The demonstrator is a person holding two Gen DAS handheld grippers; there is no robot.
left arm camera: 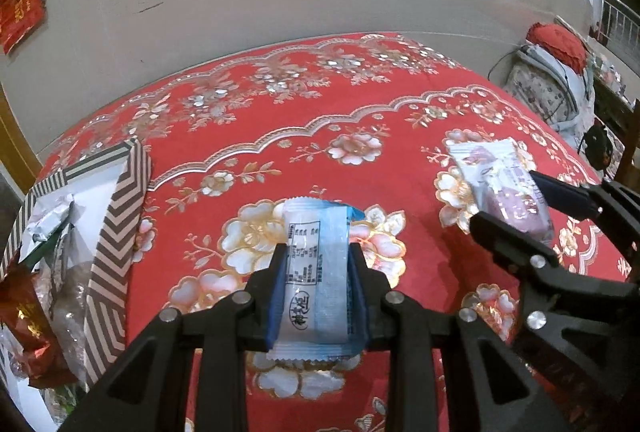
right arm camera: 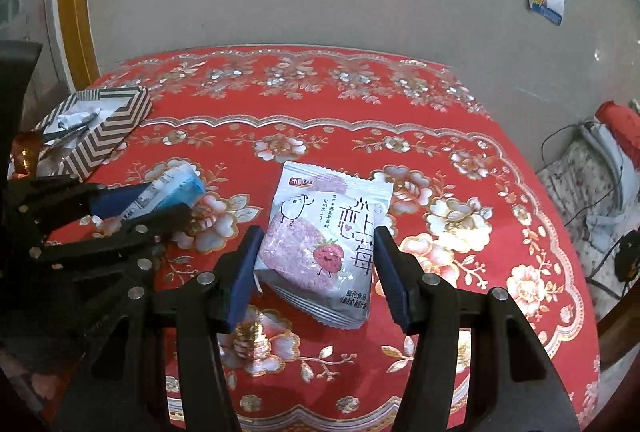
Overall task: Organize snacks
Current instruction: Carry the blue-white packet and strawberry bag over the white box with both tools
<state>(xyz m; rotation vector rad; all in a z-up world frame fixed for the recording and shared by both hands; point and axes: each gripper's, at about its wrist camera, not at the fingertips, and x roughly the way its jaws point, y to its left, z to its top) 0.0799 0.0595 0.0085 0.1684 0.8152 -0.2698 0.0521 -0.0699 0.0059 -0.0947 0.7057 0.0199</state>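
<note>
- Two grippers are engaged, one snack packet each, above a worktop (right arm camera: 320, 103) covered in a red floral cloth.
- Left gripper (left arm camera: 318, 288): jaws clenched on a blue-and-white snack packet (left arm camera: 314, 272), pads pressing both long edges. Whether it rests on the cloth or is lifted clear cannot be told.
- Right gripper (right arm camera: 316, 268): jaws flank a strawberry snack packet (right arm camera: 324, 244) on both sides. The left pad touches the packet's edge; a firm clamp cannot be confirmed. The packet appears to lie on the cloth.
- Chevron-patterned box (left arm camera: 116, 232) stands at the worktop's left edge, already holding several wrappers, a red foil one among them.
- Judged step: pick-up of both packets, transfer to the box pending. The next move calls for a secure right-hand grip, then carrying leftward to the box, well apart from the strawberry packet.
- Legible writing: "恋上莓" on the strawberry packet, with cartoon strawberry; a printed data panel and an oval logo on the blue packet, too small to read.
</note>
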